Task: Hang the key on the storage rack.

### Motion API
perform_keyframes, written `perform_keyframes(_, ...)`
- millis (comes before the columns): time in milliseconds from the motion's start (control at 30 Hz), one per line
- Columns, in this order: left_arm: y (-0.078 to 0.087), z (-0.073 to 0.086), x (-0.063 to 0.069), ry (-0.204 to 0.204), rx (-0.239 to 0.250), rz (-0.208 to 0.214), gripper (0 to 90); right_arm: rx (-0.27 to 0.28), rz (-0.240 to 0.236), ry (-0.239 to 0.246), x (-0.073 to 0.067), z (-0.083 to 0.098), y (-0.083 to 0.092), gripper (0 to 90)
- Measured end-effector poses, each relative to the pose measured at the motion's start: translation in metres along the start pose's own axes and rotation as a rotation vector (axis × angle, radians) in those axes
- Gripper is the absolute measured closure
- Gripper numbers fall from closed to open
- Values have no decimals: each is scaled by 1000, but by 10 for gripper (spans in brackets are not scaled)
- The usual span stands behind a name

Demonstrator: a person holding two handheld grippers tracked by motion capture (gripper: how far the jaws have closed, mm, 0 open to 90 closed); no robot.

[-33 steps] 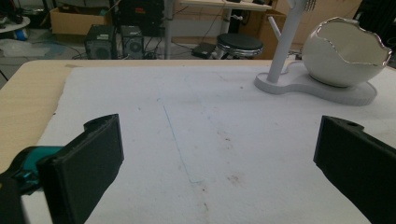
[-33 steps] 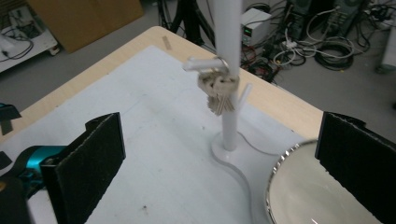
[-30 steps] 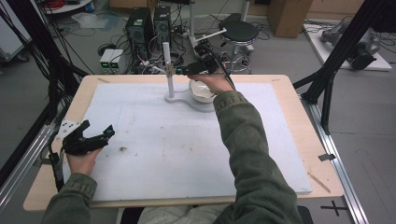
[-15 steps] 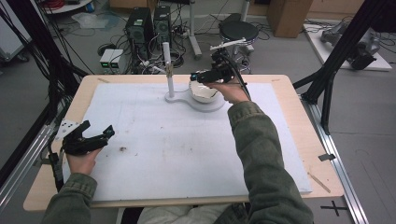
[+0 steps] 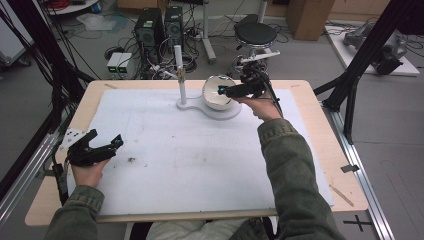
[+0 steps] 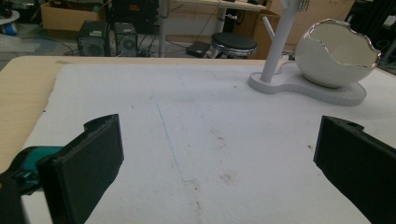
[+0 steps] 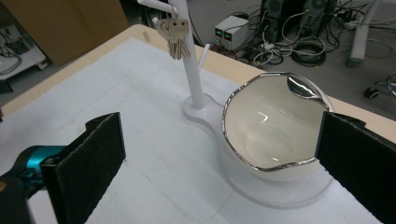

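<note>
A white stand with an upright post (image 5: 179, 70) and an egg-shaped white bowl (image 5: 216, 93) with a silver rim shares one flat base (image 5: 235, 113) at the far middle of the table. A bunch of keys (image 7: 171, 35) hangs from the post's upper arm. My right gripper (image 5: 223, 91) hovers at the bowl's right side, open and holding nothing; in the right gripper view the bowl (image 7: 271, 133) lies between and beyond its jaws. My left gripper (image 5: 106, 146) rests open and empty near the table's left edge, pointing toward the post (image 6: 278, 49) and the bowl (image 6: 334, 58).
A white foam sheet (image 5: 200, 160) covers most of the wooden table (image 5: 320, 95). Computer cases (image 5: 160, 25), cables and a black stool (image 5: 256, 34) stand on the floor behind the table. Black frame legs (image 5: 360, 65) rise at the right.
My right gripper has drawn back to the right, from beside the post to the bowl's right side, uncovering the bowl. The left gripper has stayed still.
</note>
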State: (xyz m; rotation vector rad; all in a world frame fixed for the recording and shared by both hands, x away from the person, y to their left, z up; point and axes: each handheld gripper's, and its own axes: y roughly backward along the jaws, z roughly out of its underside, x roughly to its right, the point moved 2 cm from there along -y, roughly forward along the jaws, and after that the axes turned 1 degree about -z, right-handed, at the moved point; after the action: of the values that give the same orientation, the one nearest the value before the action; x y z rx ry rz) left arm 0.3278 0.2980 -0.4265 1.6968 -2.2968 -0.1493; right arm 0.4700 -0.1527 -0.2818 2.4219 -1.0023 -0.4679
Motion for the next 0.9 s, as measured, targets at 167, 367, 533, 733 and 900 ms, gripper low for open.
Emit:
perform_keyframes(167,0,0,0,1,-1,1,19,28,-7,10,-2,4,8,5)
perform_keyframes(367,0,0,1,-2,-4,1,19,33,8,-2,4,14,14,5)
perform_keyframes(533,0,0,1,-2,-7,-1,19,40,25,-5,10,23,22,5)
perform_keyframes(733,0,0,1,-3,-9,2,19,61,70,-20,19,41,31,6)
perform_keyframes(900,0,1,1,-3,-10,1,19,63,79,-40,26,54,37,6)
